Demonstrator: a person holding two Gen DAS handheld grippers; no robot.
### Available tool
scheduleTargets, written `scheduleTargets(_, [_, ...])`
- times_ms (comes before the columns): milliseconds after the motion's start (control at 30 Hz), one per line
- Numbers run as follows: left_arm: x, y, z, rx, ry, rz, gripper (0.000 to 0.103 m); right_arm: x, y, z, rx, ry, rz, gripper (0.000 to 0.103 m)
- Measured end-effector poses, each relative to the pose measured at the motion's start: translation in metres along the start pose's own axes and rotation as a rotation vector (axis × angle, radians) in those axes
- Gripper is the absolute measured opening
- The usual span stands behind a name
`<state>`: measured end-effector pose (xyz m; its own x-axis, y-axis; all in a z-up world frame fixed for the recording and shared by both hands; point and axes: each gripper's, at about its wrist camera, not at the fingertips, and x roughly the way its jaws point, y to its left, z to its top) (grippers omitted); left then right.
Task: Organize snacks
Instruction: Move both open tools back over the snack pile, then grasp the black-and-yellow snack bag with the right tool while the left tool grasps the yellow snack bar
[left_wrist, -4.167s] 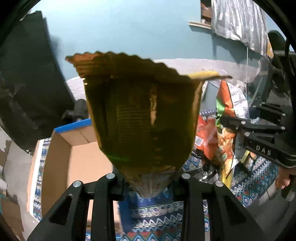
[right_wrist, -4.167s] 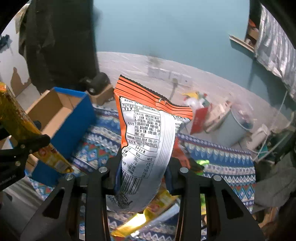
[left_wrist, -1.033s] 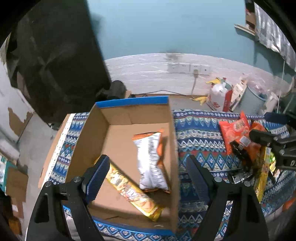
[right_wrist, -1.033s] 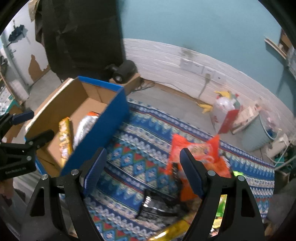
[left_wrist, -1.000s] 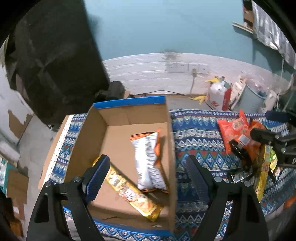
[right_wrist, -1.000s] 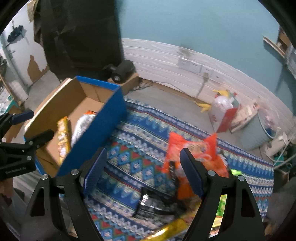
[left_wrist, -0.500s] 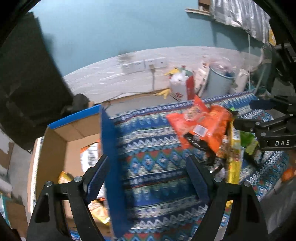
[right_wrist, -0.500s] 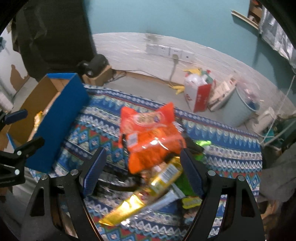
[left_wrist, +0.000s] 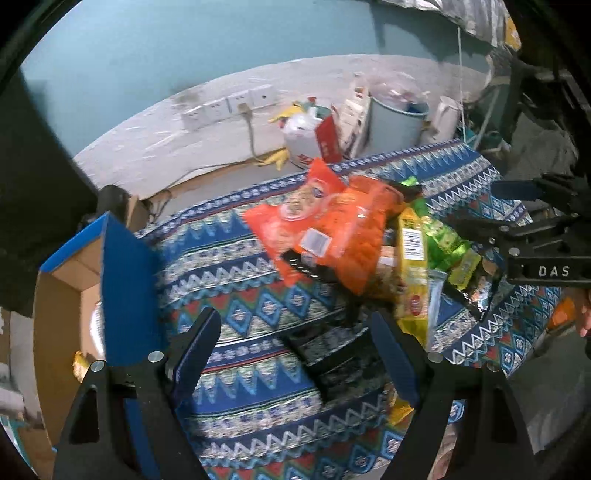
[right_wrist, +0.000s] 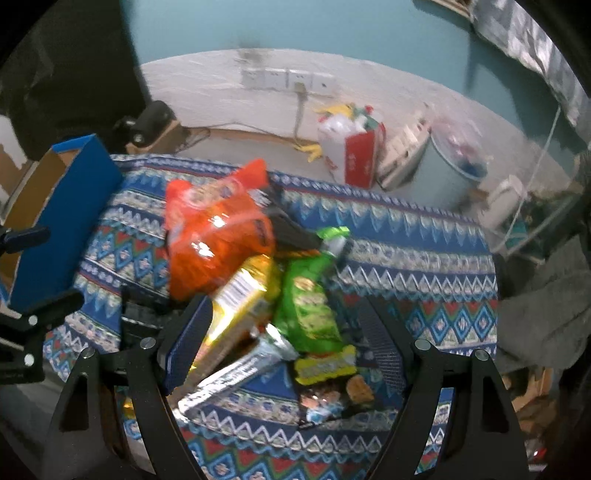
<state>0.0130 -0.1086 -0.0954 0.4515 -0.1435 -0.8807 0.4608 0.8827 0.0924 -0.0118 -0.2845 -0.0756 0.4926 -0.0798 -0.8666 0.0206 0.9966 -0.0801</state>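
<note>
A pile of snack packs lies on the patterned cloth (left_wrist: 236, 258): orange bags (left_wrist: 328, 236) (right_wrist: 214, 236), a yellow pack (left_wrist: 412, 273) (right_wrist: 243, 302), a green bag (right_wrist: 310, 306), a silver bar (right_wrist: 236, 373) and a black pack (left_wrist: 332, 354). The blue-edged cardboard box (left_wrist: 74, 295) (right_wrist: 62, 206) stands at the left with snacks inside. My left gripper (left_wrist: 295, 343) is open and empty above the black pack. My right gripper (right_wrist: 284, 332) is open and empty over the yellow and green packs; it also shows at the right of the left wrist view (left_wrist: 517, 210).
Beyond the cloth's far edge stand a pale blue bin (right_wrist: 454, 177), a white and red bag (right_wrist: 351, 151) and wall sockets (right_wrist: 288, 79). A dark cloth (right_wrist: 66, 74) hangs at the left behind the box. Grey fabric (right_wrist: 539, 288) lies at the right.
Both grippers let go of their bags into the box, then swung right from the box to the snack pile. Both stay open and empty.
</note>
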Motion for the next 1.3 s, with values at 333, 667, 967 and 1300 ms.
scheduleTargets(333, [0.038,-0.046,0.011,0.054,0.089,-0.049,0.085,0.025,-0.032,-0.012,0.025,0.065,-0.003,0.081])
scheduleTargets(667, [0.080,-0.076,0.008,0.094,0.187,-0.100,0.085,0.057,-0.059,-0.046,0.036,0.176,0.031,0.081])
scheduleTargets(967, [0.103,-0.081,0.001,0.078,0.245,-0.133,0.081,0.086,-0.063,-0.068,0.025,0.266,0.078,0.081])
scheduleTargets(1300, [0.105,-0.083,0.000,0.096,0.224,-0.138,0.045,0.107,-0.033,-0.078,-0.069,0.330,0.041,0.082])
